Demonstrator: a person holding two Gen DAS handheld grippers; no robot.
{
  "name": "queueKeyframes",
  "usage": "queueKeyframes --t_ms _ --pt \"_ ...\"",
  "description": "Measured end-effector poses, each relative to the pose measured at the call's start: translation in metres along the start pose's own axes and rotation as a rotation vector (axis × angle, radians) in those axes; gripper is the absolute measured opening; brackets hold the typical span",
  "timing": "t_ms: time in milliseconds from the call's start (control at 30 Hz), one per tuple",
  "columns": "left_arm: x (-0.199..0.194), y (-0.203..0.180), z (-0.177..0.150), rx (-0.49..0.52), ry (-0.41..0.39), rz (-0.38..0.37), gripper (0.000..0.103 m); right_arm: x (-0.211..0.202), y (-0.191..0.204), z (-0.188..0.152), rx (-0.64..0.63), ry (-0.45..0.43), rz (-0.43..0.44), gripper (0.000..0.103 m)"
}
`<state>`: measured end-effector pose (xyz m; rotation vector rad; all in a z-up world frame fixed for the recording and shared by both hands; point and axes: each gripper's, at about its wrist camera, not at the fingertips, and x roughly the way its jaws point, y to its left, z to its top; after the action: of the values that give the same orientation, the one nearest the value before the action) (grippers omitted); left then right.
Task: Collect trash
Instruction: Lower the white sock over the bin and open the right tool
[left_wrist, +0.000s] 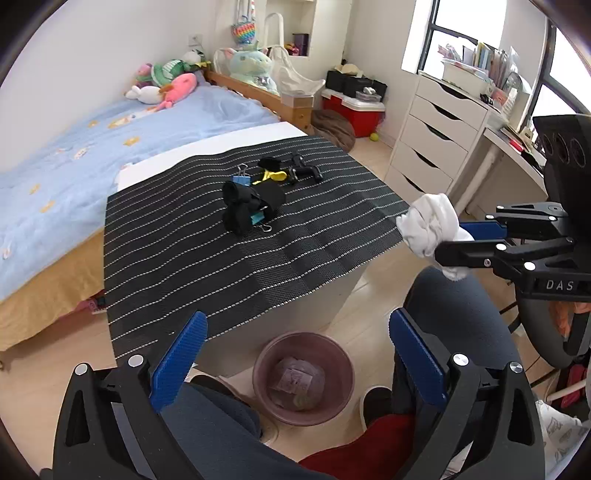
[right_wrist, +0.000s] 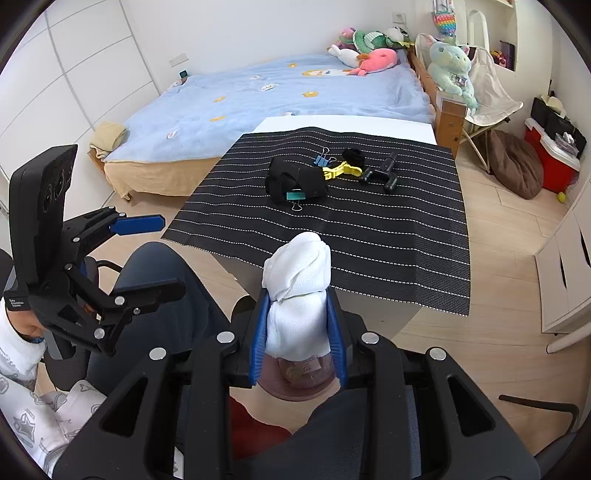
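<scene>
A: What's the right gripper (right_wrist: 299, 332) doing?
B: Its jaws are clenched on a white wad of tissue (right_wrist: 297, 280), held above the pink bin (left_wrist: 303, 380) on the floor, off the table (left_wrist: 236, 236) edge.
A: And the left gripper (left_wrist: 295, 354)?
B: Jaws spread wide, nothing between them, over the same bin, which already has scraps inside.

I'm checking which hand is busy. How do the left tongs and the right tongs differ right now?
The left tongs stand wide open with nothing between them; the right tongs are closed on a white wad of tissue. The left tongs frame the pink bin on the floor; the right tongs' wad hides most of it. Both have blue pads on black arms.
</scene>
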<state>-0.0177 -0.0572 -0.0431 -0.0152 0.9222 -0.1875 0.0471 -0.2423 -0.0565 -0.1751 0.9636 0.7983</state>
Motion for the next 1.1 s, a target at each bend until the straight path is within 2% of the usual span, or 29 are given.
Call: queueKeyframes --t_ms 967,1067,1100 --pt "-0.024 0.044 -0.015 -0.111 -0.035 0.073 0.095 0.017 0.051 0.005 -0.116 0.054 0.106 0.03" --pt "-0.025 0.045 -0.015 -0.114 -0.037 0.074 0.095 0.019 0.053 0.004 -0.124 0.063 0.12 0.038" --pt "-0.025 0.045 -0.015 -0.114 -0.037 0.074 0.095 0.02 0.054 0.004 -0.127 0.067 0.12 0.053"
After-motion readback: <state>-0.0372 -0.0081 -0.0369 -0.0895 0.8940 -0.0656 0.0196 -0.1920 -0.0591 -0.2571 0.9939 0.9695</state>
